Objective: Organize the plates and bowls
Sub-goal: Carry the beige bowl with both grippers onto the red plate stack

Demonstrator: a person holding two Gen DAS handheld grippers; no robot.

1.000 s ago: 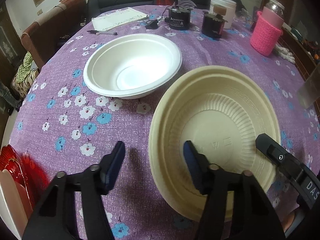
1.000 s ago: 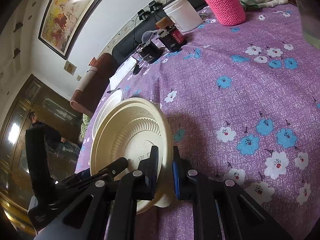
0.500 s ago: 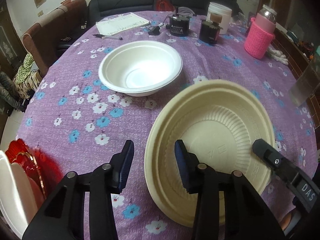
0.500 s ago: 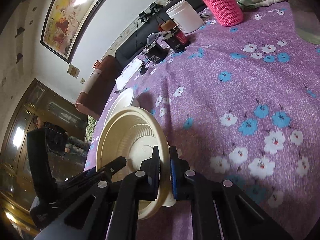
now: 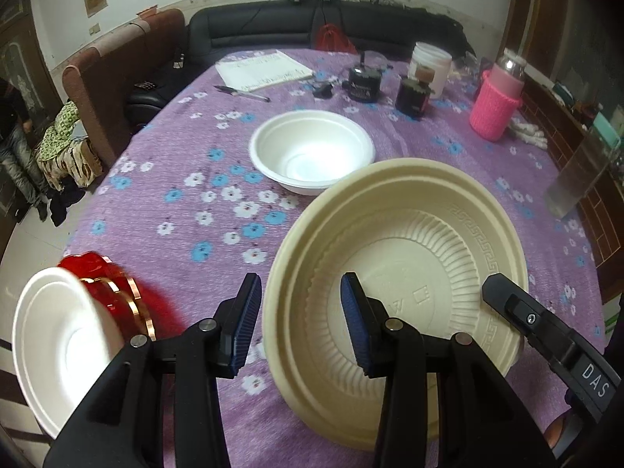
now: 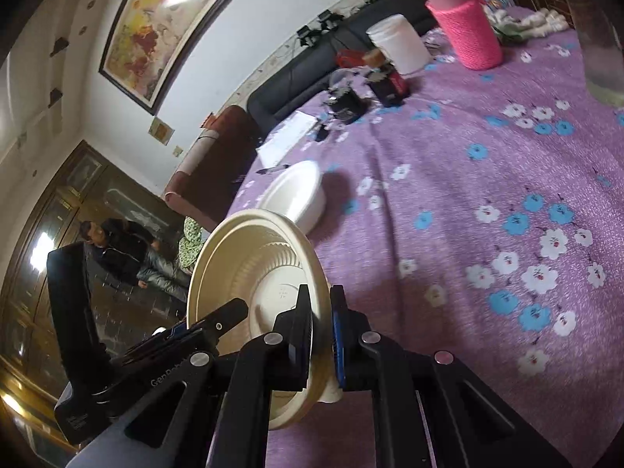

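A cream ribbed plate (image 5: 409, 257), with what looks like a second one nested under it, hangs tilted above the purple flowered tablecloth (image 5: 187, 210). My left gripper (image 5: 298, 292) straddles its left rim, one blue pad at the outer edge and one on the inner wall, jaws about half apart and closed on it. My right gripper (image 6: 321, 300) is shut on the opposite rim of the cream plate (image 6: 253, 265); one of its black fingers (image 5: 507, 304) shows in the left wrist view. A white bowl (image 5: 312, 152) sits upright on the cloth beyond.
A white plate (image 5: 54, 347) and red plates (image 5: 105, 284) lean at the lower left, off the table's edge. At the far side stand a pink-sleeved bottle (image 5: 495, 105), a white tub (image 5: 429, 62), dark jars (image 5: 413, 93), paper and a pen. A person sits by the cabinet (image 6: 113, 245).
Both grippers have risen with the cream plate, which now hangs off the cloth. The left jaws narrowed around its rim. The white and red plates came into view at lower left.
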